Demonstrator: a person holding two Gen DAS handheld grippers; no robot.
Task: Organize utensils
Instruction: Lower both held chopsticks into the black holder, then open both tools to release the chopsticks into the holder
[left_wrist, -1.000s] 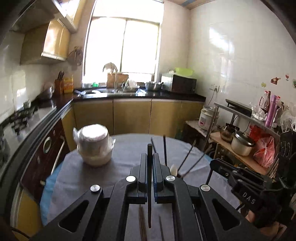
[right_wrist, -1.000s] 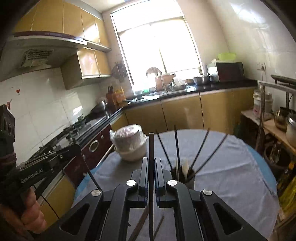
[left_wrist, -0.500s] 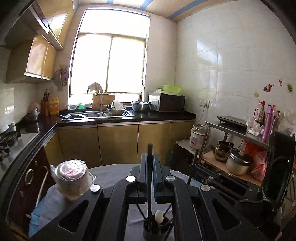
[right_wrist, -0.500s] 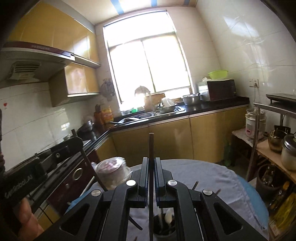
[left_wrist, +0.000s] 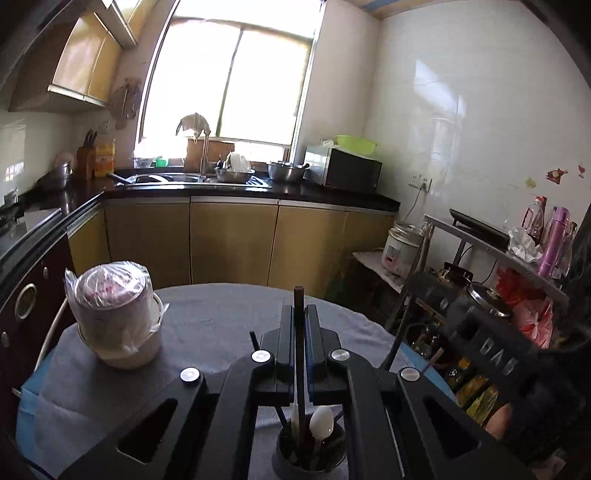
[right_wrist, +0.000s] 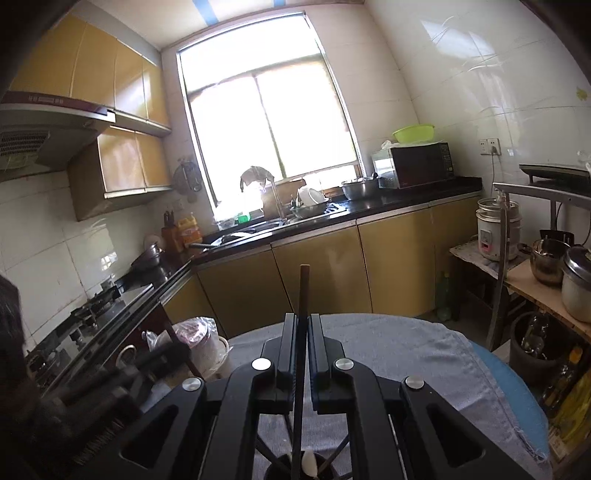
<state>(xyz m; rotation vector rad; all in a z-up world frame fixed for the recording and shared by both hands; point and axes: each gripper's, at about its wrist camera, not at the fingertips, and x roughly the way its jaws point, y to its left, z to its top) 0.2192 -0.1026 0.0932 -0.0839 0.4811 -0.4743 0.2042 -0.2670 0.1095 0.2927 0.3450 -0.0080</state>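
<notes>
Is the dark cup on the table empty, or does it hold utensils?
It holds utensils. In the left wrist view the dark cup contains a white spoon and several dark chopsticks.

A round table (left_wrist: 229, 306), draped in a grey cloth (left_wrist: 110, 387) over a blue cover (right_wrist: 517, 391), fills the lower part of both wrist views in a yellow-cabinet kitchen. On it, ahead and to the left of both pairs of tongs, stands a pale lidded pot (left_wrist: 118, 321) wrapped in clear plastic. Directly below the closed fingertips of each tool sits a dark utensil holder (left_wrist: 310, 454), upright on the cloth, crowded with chopsticks (left_wrist: 255, 341) and a white spoon (left_wrist: 321, 424). The blue cover shows at the table's edges.
</notes>
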